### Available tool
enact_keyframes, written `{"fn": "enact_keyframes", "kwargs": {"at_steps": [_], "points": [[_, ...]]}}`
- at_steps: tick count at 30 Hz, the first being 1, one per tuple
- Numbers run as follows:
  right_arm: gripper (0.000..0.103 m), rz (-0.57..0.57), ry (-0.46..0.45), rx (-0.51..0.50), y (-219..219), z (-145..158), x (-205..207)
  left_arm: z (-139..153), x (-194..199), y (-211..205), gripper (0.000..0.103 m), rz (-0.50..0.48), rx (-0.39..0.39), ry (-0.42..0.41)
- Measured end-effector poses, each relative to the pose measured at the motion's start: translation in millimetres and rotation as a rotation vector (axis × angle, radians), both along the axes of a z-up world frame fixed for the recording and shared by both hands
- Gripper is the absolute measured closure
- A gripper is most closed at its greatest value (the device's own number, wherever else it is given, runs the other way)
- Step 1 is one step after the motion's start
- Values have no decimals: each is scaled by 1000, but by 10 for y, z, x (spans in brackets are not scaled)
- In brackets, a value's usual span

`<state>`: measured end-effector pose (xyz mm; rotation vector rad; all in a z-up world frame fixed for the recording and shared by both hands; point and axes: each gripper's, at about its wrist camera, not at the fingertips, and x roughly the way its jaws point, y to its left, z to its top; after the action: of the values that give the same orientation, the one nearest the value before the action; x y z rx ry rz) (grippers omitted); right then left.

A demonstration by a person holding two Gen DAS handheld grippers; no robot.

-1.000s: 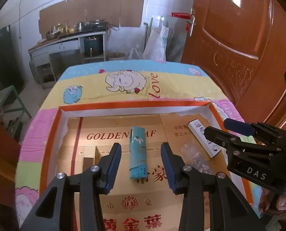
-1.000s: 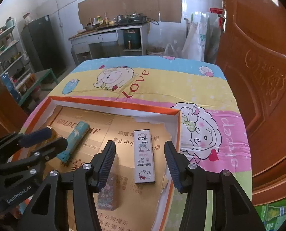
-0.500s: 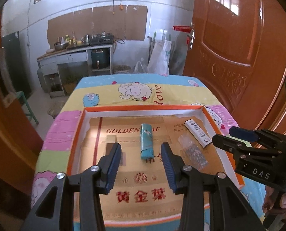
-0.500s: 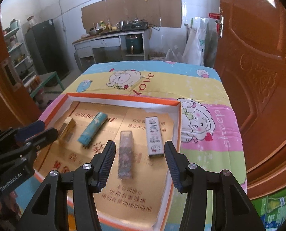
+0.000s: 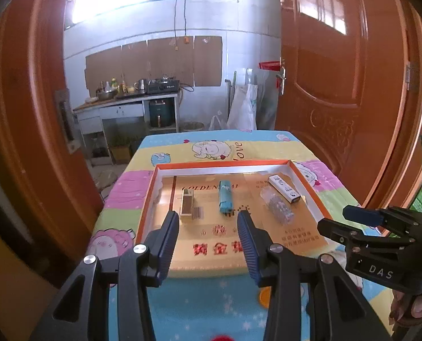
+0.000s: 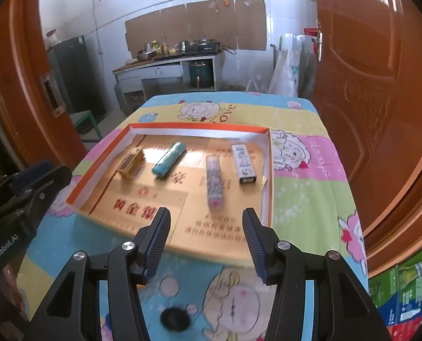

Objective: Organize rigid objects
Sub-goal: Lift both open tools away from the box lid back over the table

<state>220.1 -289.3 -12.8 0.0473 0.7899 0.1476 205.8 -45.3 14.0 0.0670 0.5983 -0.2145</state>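
Both tools, left tool (image 5: pixel 208 228) and right tool (image 6: pixel 206 226), hang partly open and empty over the near table (image 6: pixel 304 199) edge. Orange-rimmed tray (image 6: pixel 97 167) holds four items in a row, apart: gold box (image 6: pixel 131 163), teal tube (image 6: pixel 168 162), clear patterned case (image 6: pixel 214 182), white case (image 6: pixel 243 163) at right.

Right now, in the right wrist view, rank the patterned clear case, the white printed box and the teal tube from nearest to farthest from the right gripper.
1. Patterned clear case: in the tray, just ahead of the right gripper.
2. White printed box: farther back, by the tray's right wall.
3. Teal tube: up and to the left, mid-tray.
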Motion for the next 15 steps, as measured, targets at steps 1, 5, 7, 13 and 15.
{"fn": "enact_keyframes", "kwargs": {"at_steps": [1, 5, 7, 13, 15], "points": [[49, 1, -2, 2, 11, 2, -46, 2, -65, 29, 60, 2, -1, -5], [49, 8, -17, 4, 73, 21, -264, 3, -230, 99, 60, 14, -4, -11], [49, 11, -20, 9, 105, 29, -358, -5, -319, 124, 60, 20, -1, -17], [49, 15, -38, 11, 203, 59, -676, -24, -566, 189, 60, 27, 16, -33], [49, 15, -46, 17, 233, 68, -784, -28, -642, 218, 60, 27, 14, -34]]}}
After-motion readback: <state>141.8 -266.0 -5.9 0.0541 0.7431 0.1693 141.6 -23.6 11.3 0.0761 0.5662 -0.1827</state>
